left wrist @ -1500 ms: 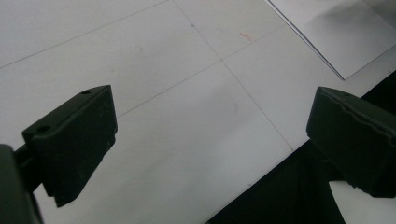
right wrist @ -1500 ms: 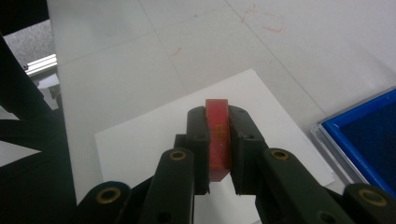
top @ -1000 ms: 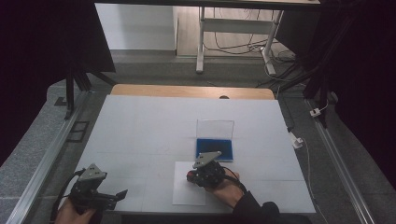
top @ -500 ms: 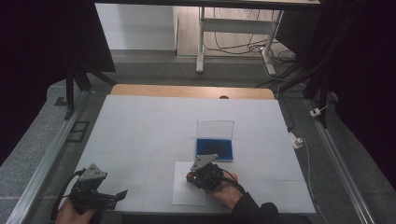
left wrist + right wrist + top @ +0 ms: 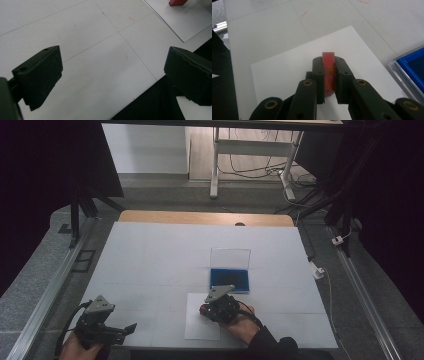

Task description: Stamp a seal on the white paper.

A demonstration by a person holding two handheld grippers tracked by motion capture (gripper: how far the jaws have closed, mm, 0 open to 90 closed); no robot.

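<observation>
A small red block (image 5: 328, 67), perhaps a stamp, stands on edge over a white sheet of paper (image 5: 287, 65), and my right gripper (image 5: 328, 62) is shut on it. From above, that gripper (image 5: 206, 310) sits over the sheet (image 5: 200, 330) near the table's front edge, just in front of a blue pad in a clear open case (image 5: 229, 279). My left gripper (image 5: 127, 329) rests at the front left, open with nothing between its jaws. In the left gripper view its jaws (image 5: 112, 72) stand wide apart over bare table, with the red block (image 5: 178, 2) and the sheet (image 5: 185, 20) farther off.
The white table (image 5: 150, 255) has a wooden strip (image 5: 200, 217) along its far edge. Metal rails (image 5: 55, 285) run down both sides. A white plug and cable (image 5: 316, 269) lie at the right edge. The blue pad's case (image 5: 412, 65) is close to the right of the held block.
</observation>
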